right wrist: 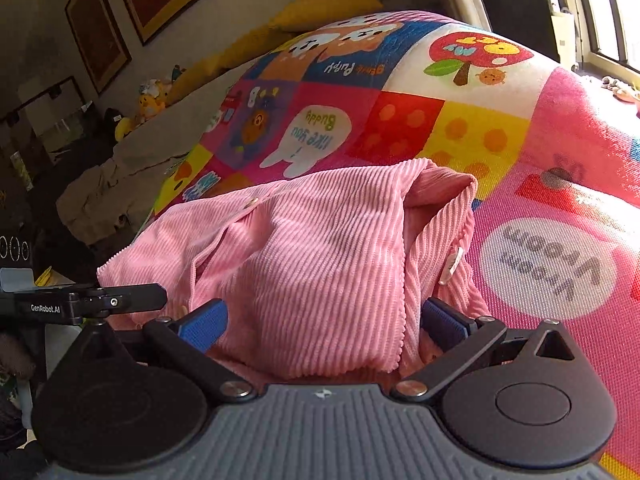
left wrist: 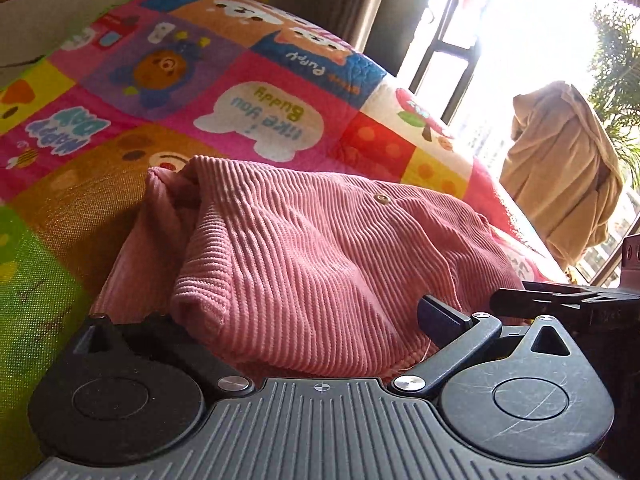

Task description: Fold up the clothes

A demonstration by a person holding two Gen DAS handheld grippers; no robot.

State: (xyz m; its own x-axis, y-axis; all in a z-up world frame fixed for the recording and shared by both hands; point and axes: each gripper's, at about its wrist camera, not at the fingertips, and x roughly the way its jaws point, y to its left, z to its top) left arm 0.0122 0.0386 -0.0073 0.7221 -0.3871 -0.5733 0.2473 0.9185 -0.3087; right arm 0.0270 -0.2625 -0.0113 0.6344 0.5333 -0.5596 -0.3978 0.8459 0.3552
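A pink corduroy garment (left wrist: 304, 240) with a snap button lies bunched in a loose fold on the bed, and it fills the middle of both views. My left gripper (left wrist: 308, 320) is open wide with the near edge of the cloth bulging between its fingers. Its right blue pad (left wrist: 440, 318) shows, while the left one is hidden by fabric. My right gripper (right wrist: 324, 320) is also open wide, its two blue pads (right wrist: 204, 324) either side of a pink garment (right wrist: 320, 256) fold. Each gripper shows at the edge of the other's view.
A bright patchwork cartoon quilt (left wrist: 240, 92) covers the bed. A tan cloth (left wrist: 560, 176) hangs by the bright window at the right. Beige clothes (right wrist: 112, 184) lie heaped at the bed's far left, with a yellow pillow (right wrist: 320, 8) and plush toys (right wrist: 148, 104) behind.
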